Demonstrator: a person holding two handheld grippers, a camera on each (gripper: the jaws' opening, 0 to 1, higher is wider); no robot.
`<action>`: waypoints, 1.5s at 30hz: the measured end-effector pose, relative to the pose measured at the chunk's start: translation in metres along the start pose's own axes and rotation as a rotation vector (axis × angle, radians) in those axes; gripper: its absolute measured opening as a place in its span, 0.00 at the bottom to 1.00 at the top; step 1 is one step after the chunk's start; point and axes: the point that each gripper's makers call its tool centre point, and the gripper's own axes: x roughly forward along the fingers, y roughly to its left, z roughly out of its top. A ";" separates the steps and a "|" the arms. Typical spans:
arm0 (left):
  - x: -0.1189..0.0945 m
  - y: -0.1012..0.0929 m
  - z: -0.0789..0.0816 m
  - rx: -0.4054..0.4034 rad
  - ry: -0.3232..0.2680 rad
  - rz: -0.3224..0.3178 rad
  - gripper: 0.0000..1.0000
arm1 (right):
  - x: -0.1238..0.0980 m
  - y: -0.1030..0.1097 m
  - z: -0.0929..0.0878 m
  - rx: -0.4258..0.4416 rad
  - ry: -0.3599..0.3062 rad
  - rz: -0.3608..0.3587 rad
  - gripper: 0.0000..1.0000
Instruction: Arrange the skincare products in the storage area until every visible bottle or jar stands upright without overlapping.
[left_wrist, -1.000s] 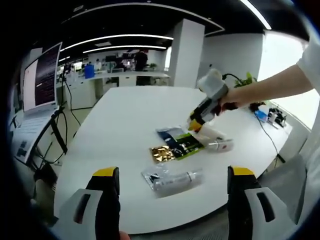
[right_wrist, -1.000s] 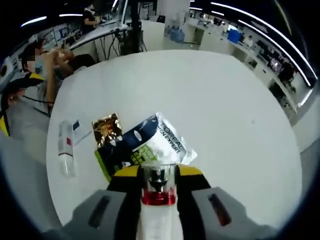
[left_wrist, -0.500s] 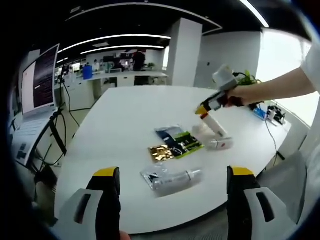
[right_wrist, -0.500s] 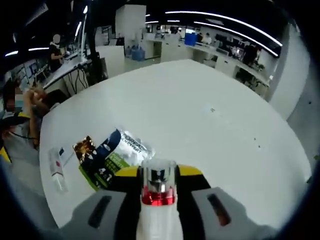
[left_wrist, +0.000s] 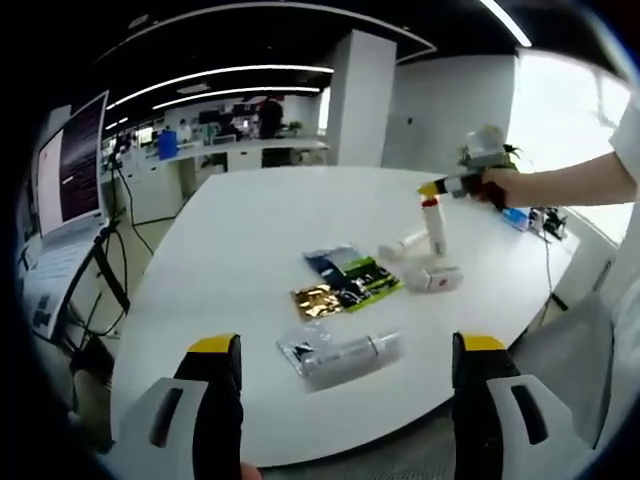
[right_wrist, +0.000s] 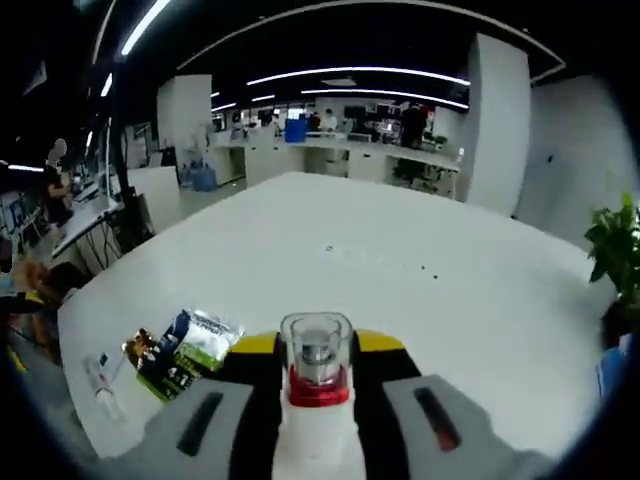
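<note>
Right gripper (right_wrist: 317, 352) is clamping the white bottle (right_wrist: 316, 385) upright over the desk (left_wrist: 260, 225) | left gripper (left_wrist: 340, 350) is waiting, jaws apart | progress: early; packaged bottle (left_wrist: 340, 352), sachets (left_wrist: 345, 282) are lying flat.

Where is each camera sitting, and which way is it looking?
Left gripper view: rides the left tongs, open, low at the white table edge; it faces the sachets, with a forearm beyond.
Right gripper view: rides the right tongs, shut on a red-collared bottle, looking across the table.
Shared: table, sachets, that bottle.
</note>
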 end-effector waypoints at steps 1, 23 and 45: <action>0.000 0.000 0.000 0.003 0.002 -0.002 0.84 | -0.004 -0.005 0.000 0.023 -0.012 -0.030 0.26; 0.001 -0.004 -0.003 0.018 0.020 -0.018 0.85 | -0.041 -0.011 -0.017 0.129 -0.097 -0.207 0.26; 0.002 -0.004 -0.004 0.023 0.021 -0.014 0.84 | -0.067 -0.003 -0.030 0.156 -0.088 -0.321 0.26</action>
